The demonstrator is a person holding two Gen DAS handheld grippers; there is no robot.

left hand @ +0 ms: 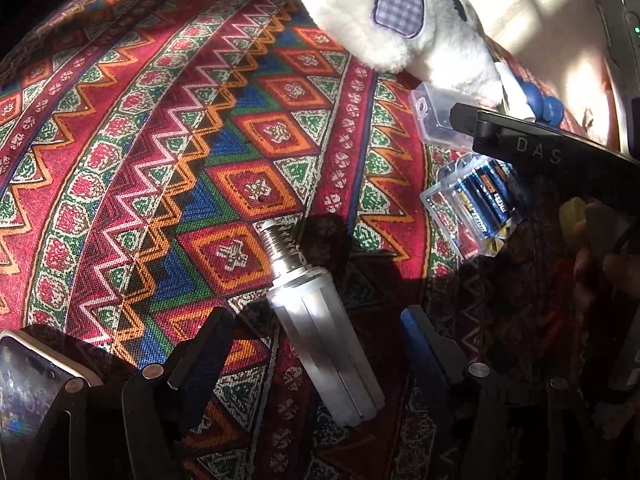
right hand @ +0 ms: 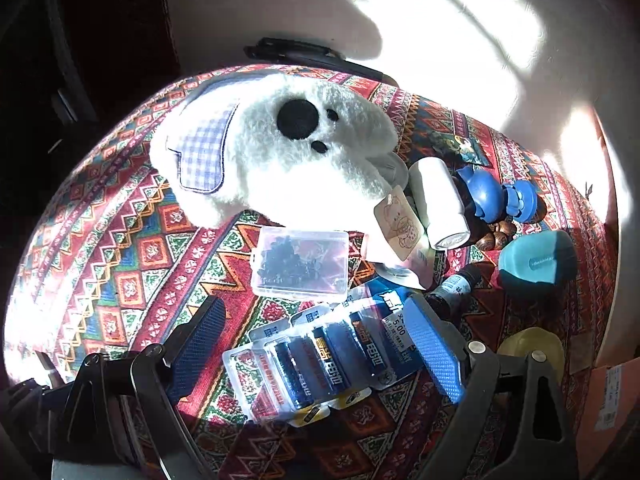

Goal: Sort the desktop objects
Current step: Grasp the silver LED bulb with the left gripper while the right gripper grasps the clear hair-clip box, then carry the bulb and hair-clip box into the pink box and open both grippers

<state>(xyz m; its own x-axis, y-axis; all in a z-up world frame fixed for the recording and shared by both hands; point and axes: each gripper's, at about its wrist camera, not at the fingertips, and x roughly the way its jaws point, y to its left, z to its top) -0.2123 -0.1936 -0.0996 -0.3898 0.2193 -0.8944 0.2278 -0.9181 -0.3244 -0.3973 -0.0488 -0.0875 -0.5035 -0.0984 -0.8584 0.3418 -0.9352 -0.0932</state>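
A white light bulb (left hand: 320,328) with a metal screw base lies on the patterned cloth (left hand: 160,140), between the open fingers of my left gripper (left hand: 316,320), not gripped. A blister pack of blue batteries (right hand: 332,360) lies between the open fingers of my right gripper (right hand: 320,320); it also shows in the left wrist view (left hand: 480,204). My right gripper (left hand: 532,144) appears at the right of the left wrist view, above the pack. A white plush dog (right hand: 288,152) lies behind, also in the left wrist view (left hand: 392,20).
A clear plastic box of small black parts (right hand: 300,264) lies past the batteries. To the right are a white roll (right hand: 440,204), a blue figure (right hand: 488,196), a small dark bottle (right hand: 452,292) and a teal case (right hand: 540,264). A phone (left hand: 28,376) lies at bottom left.
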